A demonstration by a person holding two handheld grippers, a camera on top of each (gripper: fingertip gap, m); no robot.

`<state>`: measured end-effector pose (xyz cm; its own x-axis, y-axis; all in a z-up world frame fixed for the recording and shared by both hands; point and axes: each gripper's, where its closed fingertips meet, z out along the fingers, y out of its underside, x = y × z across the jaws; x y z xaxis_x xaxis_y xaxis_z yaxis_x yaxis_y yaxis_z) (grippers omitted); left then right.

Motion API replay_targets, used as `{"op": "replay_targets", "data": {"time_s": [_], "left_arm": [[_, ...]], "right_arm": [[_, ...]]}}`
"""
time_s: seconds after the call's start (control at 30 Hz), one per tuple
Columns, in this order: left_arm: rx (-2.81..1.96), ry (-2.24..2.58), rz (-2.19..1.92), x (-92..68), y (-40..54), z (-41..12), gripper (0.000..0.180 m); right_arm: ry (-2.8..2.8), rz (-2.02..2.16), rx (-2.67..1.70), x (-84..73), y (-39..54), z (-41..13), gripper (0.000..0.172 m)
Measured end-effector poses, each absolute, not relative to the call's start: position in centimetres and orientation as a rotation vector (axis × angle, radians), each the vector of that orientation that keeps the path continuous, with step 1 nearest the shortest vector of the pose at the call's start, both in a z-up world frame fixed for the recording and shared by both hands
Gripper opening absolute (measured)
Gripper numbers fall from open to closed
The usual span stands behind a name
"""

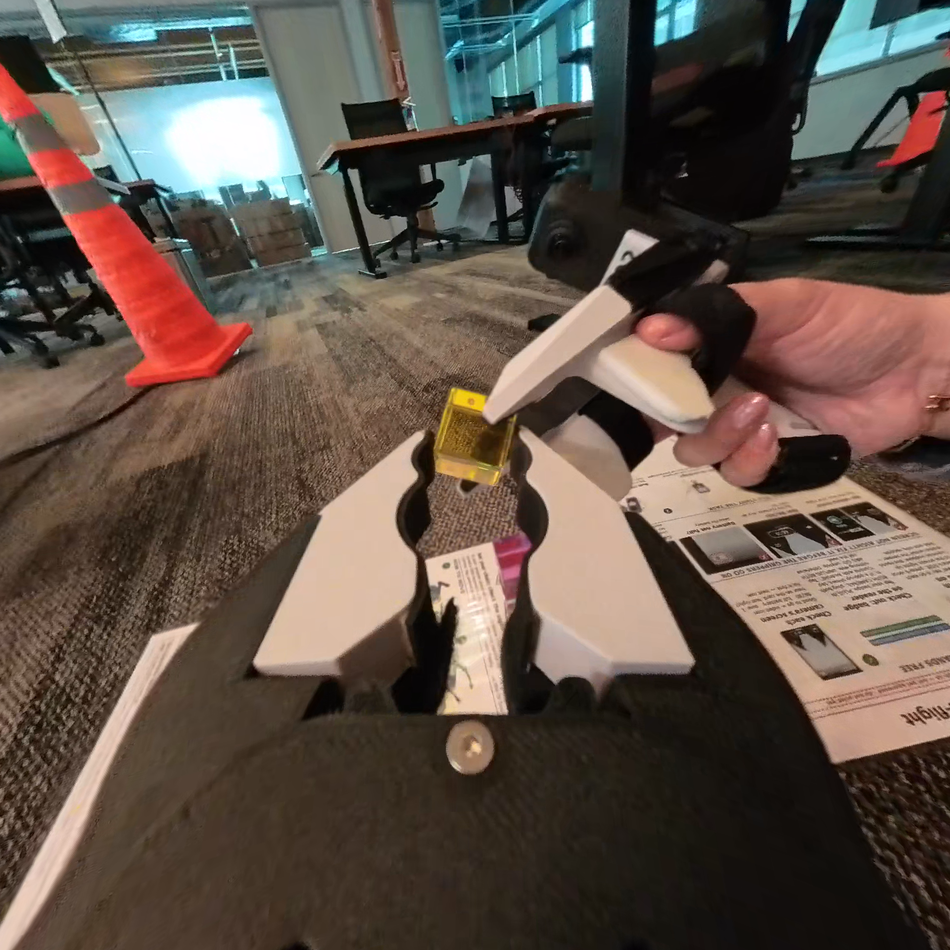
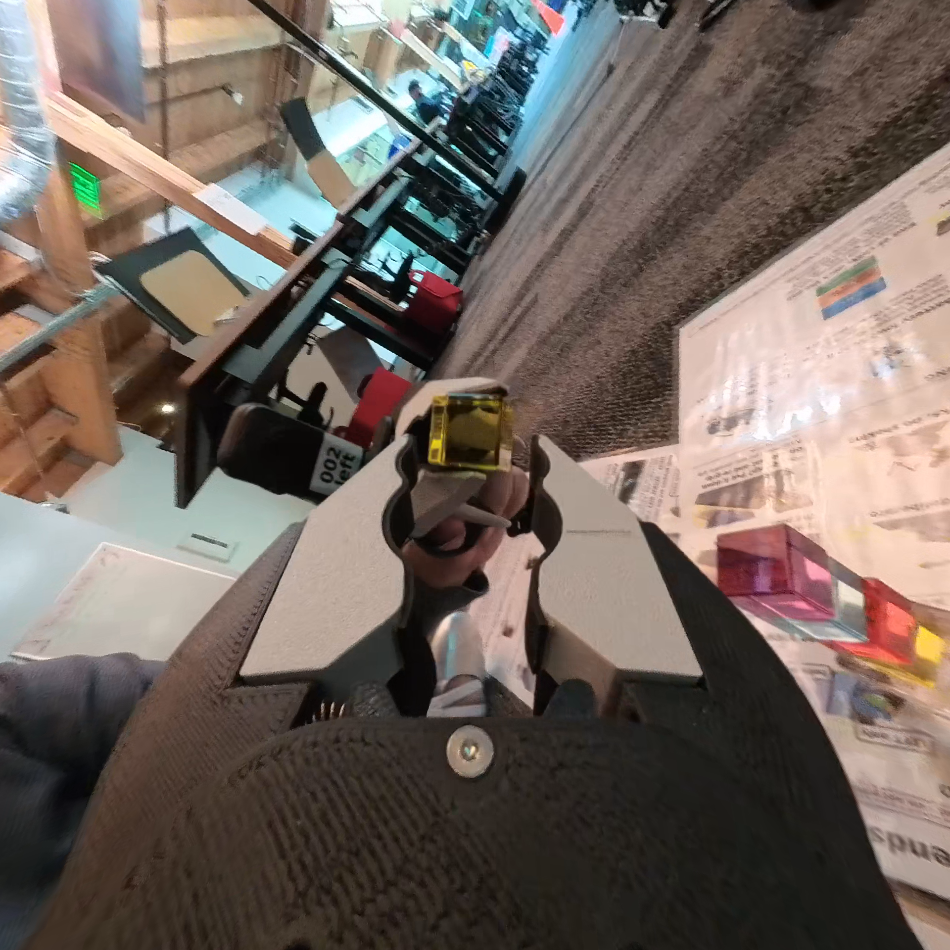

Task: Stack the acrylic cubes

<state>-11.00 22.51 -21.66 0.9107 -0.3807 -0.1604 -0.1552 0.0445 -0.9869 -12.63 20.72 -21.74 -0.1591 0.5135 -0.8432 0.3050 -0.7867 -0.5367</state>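
Observation:
My left gripper (image 1: pixel 475 442) is shut on a translucent yellow cube (image 1: pixel 473 442), held above the carpet. In the right wrist view its fingers (image 2: pixel 452 390) press on the cube (image 2: pixel 470 437) from above and below. My right gripper (image 2: pixel 470 444) is open, turned crosswise to the left one. Its tips stand on either side of the cube with a gap on each side. In the left wrist view one of its fingers (image 1: pixel 555 349) reaches over the cube's top, and a hand (image 1: pixel 848 370) holds it.
A laminated printed sheet (image 2: pixel 822 360) lies on the carpet, with magenta (image 2: pixel 771 570) and red (image 2: pixel 889 627) cubes stacked on it. An orange cone (image 1: pixel 128 257) stands at the left. Desks (image 1: pixel 437 139) and office chairs stand behind. My left and right fingertips are right by each other.

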Motion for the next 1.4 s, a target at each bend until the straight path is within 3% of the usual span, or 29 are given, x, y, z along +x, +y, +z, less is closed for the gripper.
{"op": "replay_targets", "data": {"time_s": [0.03,0.13,0.2,0.27,0.47,1.07,1.17,1.4], "left_arm": [[-1.532,0.451,-0.173,-10.6,22.6,-21.5,0.028],[-1.575,0.461,-0.14,-10.2,23.0,-21.9,0.029],[-1.598,0.44,-0.132,-10.5,23.2,-22.5,0.045],[-1.651,0.43,-0.132,-11.0,23.4,-23.5,0.049],[-1.776,0.377,-0.021,-13.2,24.0,-26.1,0.029],[-1.83,0.231,-0.092,-14.9,24.0,-27.8,0.025],[-1.833,0.218,-0.098,-15.0,24.0,-27.8,0.027],[-1.808,0.126,-0.06,-16.3,23.6,-24.8,0.034]], "right_arm": [[-0.95,2.088,-1.92,-12.6,20.7,-21.5,0.032],[-0.989,1.975,-1.952,-12.2,21.3,-22.1,0.026],[-1.03,1.738,-2.043,-11.7,22.6,-23.7,0.026],[-1.131,1.427,-2.123,-10.7,23.9,-25.9,0.026],[-1.381,0.926,-2.175,-9.4,24.6,-29.0,0.026],[-1.422,0.791,-2.174,-10.1,24.8,-31.1,0.027],[-1.406,0.794,-2.172,-10.0,25.0,-30.9,0.032],[-1.263,0.885,-2.052,-9.7,26.5,-27.2,0.061]]}}
